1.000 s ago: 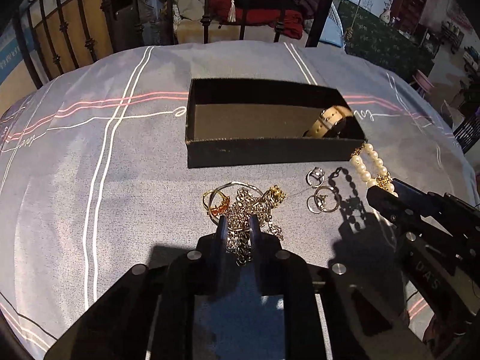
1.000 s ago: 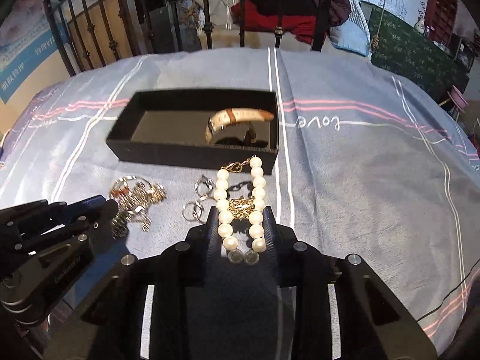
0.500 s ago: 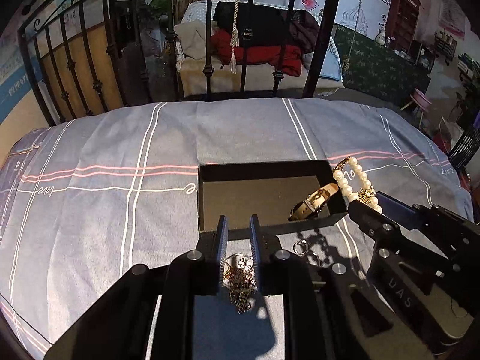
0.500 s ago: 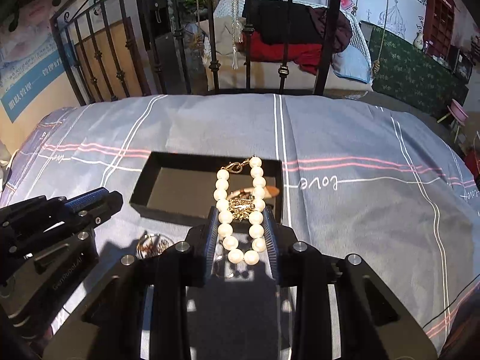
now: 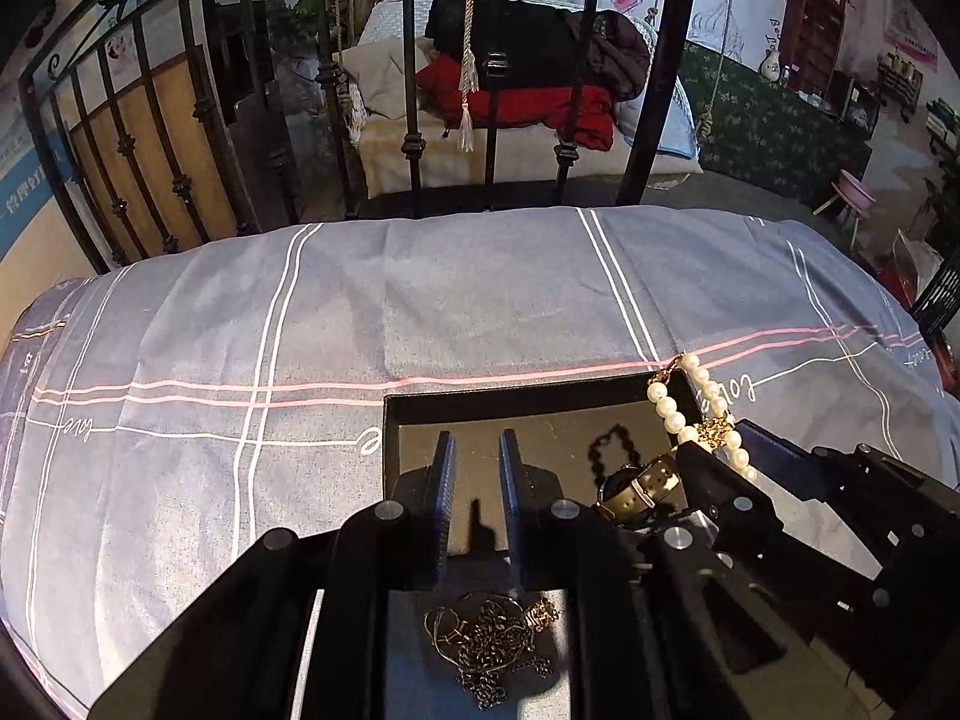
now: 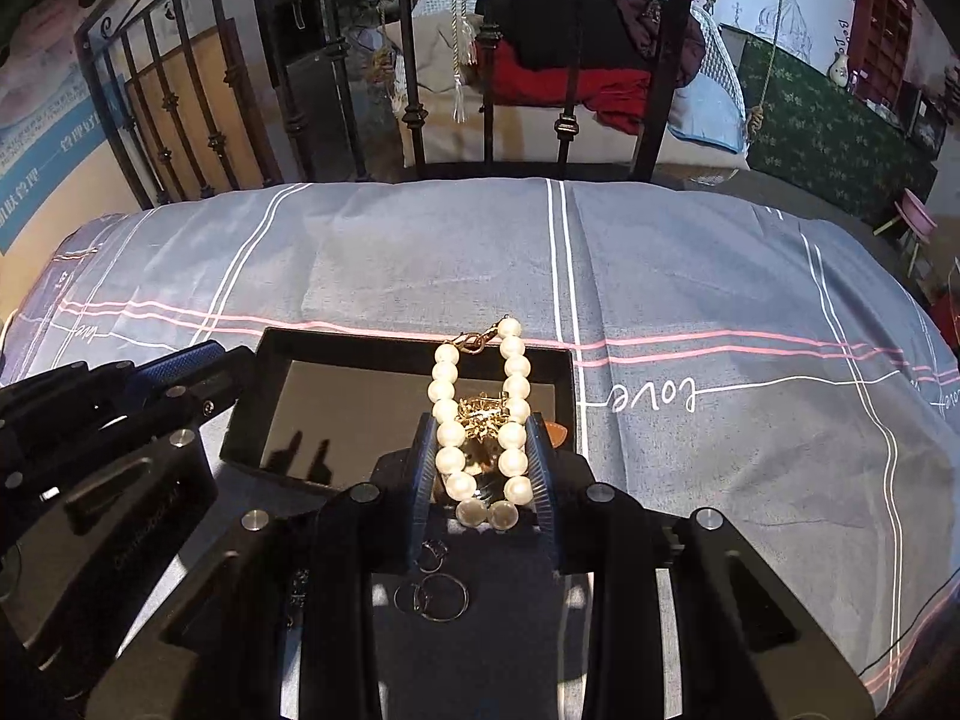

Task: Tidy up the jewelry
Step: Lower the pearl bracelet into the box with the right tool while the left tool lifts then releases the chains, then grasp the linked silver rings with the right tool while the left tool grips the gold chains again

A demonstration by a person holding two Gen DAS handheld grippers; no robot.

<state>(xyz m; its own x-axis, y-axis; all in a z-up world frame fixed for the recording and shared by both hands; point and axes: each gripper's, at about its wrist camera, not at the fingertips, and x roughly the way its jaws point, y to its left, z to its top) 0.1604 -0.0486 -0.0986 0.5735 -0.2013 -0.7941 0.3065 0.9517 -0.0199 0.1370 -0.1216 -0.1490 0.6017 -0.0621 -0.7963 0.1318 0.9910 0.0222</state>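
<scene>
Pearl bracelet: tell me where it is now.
The pearl bracelet is clamped in the right claw, held over the black box's right end, above the watch.

left tool [image 5: 475,501]: closed, tilted down | right tool [image 6: 480,468]: gripping, tilted down

You are working in a lived-in bedroom: a bed [image 5: 480,300] is wearing a grey striped sheet, a black iron bedframe [image 6: 564,60] is rising behind it, and clothes [image 5: 540,78] are piling on furniture beyond.

We are reading "love", upside down, in white script on the grey bedsheet [image 6: 750,276], and "TELEPHONE" atop the red phone-box cabinet [image 5: 816,42].
</scene>
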